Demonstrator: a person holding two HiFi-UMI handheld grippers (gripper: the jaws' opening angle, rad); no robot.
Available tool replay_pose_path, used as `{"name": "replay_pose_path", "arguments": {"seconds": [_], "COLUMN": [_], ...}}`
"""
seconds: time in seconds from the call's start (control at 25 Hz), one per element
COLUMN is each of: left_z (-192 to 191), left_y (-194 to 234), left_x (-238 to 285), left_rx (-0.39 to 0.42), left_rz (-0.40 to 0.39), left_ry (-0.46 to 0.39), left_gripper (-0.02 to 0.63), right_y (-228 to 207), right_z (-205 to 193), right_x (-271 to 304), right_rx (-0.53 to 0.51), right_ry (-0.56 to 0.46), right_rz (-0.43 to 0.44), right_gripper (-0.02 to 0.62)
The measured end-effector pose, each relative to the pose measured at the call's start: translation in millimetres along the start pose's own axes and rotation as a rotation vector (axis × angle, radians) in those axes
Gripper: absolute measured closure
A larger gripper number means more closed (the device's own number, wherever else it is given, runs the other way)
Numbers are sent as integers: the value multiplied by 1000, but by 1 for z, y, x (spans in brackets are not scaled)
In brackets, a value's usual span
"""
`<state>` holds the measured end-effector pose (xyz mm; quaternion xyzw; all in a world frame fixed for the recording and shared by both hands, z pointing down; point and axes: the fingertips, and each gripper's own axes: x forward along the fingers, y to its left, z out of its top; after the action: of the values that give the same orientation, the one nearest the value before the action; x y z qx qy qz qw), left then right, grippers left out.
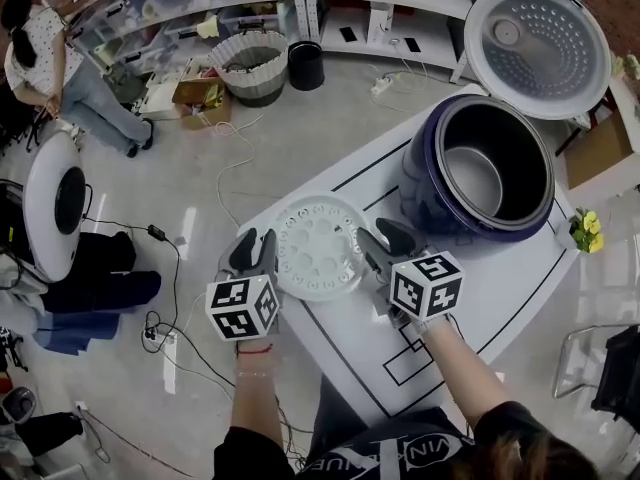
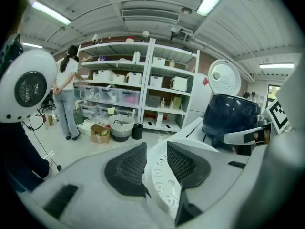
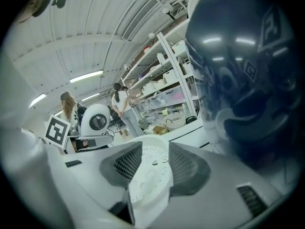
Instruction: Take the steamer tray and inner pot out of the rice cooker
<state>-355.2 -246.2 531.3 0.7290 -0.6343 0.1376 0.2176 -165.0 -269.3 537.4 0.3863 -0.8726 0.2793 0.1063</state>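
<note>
The white perforated steamer tray (image 1: 318, 246) lies flat on the white table (image 1: 480, 288), left of the dark blue rice cooker (image 1: 425, 183). The metal inner pot (image 1: 478, 176) sits inside the cooker, whose lid (image 1: 535, 33) stands raised behind it. My left gripper (image 1: 256, 248) is at the tray's left rim and my right gripper (image 1: 385, 243) at its right rim. In the left gripper view the tray's rim (image 2: 164, 185) runs between the spread pads of the left gripper (image 2: 155, 163) without being pressed. In the right gripper view the tray (image 3: 147, 175) likewise stands loose between the pads of the right gripper (image 3: 153, 163), with the cooker (image 3: 243, 80) close on the right.
A person (image 1: 50, 68) stands at the shelves at far left. On the floor are a ribbed basket (image 1: 250, 66), a black bin (image 1: 305, 65), a cardboard box (image 1: 200, 98), cables, and a white round device (image 1: 55, 208). Yellow flowers (image 1: 585, 230) sit at the table's right edge.
</note>
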Motion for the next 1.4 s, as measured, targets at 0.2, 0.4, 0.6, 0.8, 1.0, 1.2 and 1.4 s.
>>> {"name": "replay_pose_path", "arguments": {"seconds": [0.2, 0.4, 0.6, 0.8, 1.0, 1.2, 1.4], "left_z": [28, 64, 88, 106, 121, 131, 139], "left_y": [-34, -80, -126, -178, -228, -272, -298], "left_x": [-7, -12, -7, 0, 8, 19, 34], "left_rx": [1, 16, 41, 65, 82, 94, 84], "left_rz": [-74, -165, -252, -352, -445, -517, -529], "left_ry": [-57, -121, -155, -172, -185, -185, -181], "left_gripper": [488, 488, 488, 488, 488, 488, 484], "right_y": [19, 35, 37, 21, -3, -50, -102], "right_z": [24, 54, 79, 98, 116, 130, 143], "right_x": [-25, -61, -98, -138, -178, -218, -252], "right_rx": [-26, -119, -167, -160, -160, -145, -144], "right_ry": [-58, -120, -184, -243, -307, -360, -390], "right_rz": [58, 79, 77, 38, -19, -141, -258], "right_gripper": [439, 439, 439, 439, 439, 439, 440]}}
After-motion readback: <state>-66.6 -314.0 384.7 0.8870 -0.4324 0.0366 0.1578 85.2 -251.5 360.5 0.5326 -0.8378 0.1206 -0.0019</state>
